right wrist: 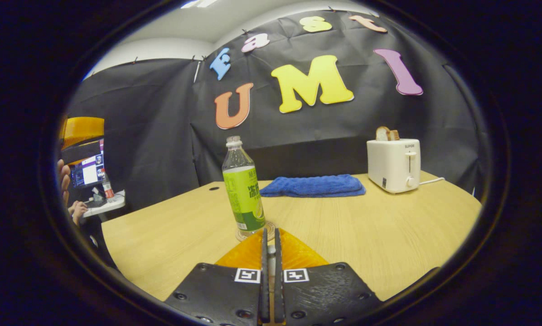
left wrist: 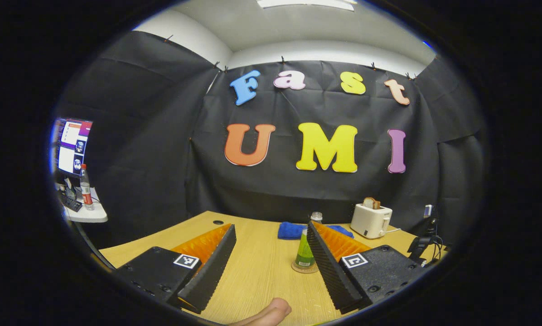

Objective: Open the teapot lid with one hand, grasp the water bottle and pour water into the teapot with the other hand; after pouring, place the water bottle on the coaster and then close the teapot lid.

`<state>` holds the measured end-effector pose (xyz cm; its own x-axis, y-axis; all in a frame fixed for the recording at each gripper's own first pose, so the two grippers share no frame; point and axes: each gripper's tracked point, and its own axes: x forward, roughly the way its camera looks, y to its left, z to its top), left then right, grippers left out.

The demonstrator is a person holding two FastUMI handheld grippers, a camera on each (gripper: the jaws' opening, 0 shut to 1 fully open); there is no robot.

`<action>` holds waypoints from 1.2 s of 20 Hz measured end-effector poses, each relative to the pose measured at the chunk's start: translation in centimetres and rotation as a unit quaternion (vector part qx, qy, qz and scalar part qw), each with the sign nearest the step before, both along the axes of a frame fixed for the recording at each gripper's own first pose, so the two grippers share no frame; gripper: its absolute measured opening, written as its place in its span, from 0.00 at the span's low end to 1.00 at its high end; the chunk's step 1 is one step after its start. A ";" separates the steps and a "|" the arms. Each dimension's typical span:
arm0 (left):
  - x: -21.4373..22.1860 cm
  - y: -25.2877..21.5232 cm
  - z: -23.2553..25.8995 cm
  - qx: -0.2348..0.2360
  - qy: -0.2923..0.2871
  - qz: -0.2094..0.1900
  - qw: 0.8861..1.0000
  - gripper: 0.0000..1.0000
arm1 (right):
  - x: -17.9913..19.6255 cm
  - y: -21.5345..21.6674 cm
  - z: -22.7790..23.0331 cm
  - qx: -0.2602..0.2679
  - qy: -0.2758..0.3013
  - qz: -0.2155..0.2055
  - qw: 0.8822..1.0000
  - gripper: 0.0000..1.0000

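Bottle (right wrist: 244, 190) stands upright on a coaster (right wrist: 267, 227) on the table (right wrist: 389, 235). Left gripper (left wrist: 271, 235) is spread apart, empty; right gripper (right wrist: 269, 235) is nearly closed, holding nothing.

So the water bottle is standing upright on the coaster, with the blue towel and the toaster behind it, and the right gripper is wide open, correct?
Not quite. The right gripper is shut, its fingers nearly together in the right gripper view. The rest holds: the water bottle stands upright on the coaster, with the blue towel and the toaster behind it.
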<state>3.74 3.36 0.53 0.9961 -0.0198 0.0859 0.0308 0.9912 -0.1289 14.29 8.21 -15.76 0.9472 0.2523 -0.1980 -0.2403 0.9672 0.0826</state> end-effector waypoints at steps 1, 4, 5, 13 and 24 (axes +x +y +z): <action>0.0 -0.1 0.3 -0.003 -0.005 -0.003 1.000 0.98 | 0.1 -0.1 0.0 -0.003 0.001 -0.004 1.000 0.06; -0.1 -0.8 0.0 0.006 0.009 -0.011 1.000 0.98 | -0.5 -0.2 0.7 -0.015 0.005 -0.012 1.000 0.36; -0.1 -1.1 -0.1 0.009 0.013 -0.013 1.000 0.98 | -0.9 -0.4 1.5 -0.024 -0.003 -0.016 1.000 0.48; -1.8 -3.2 1.3 0.040 0.009 -0.020 0.999 0.98 | -6.9 -1.4 11.4 -0.022 -0.062 -0.031 0.997 0.95; -6.0 -7.1 0.9 0.094 0.008 -0.026 0.995 0.98 | -16.9 -11.6 16.4 -0.054 -0.098 -0.122 0.986 0.95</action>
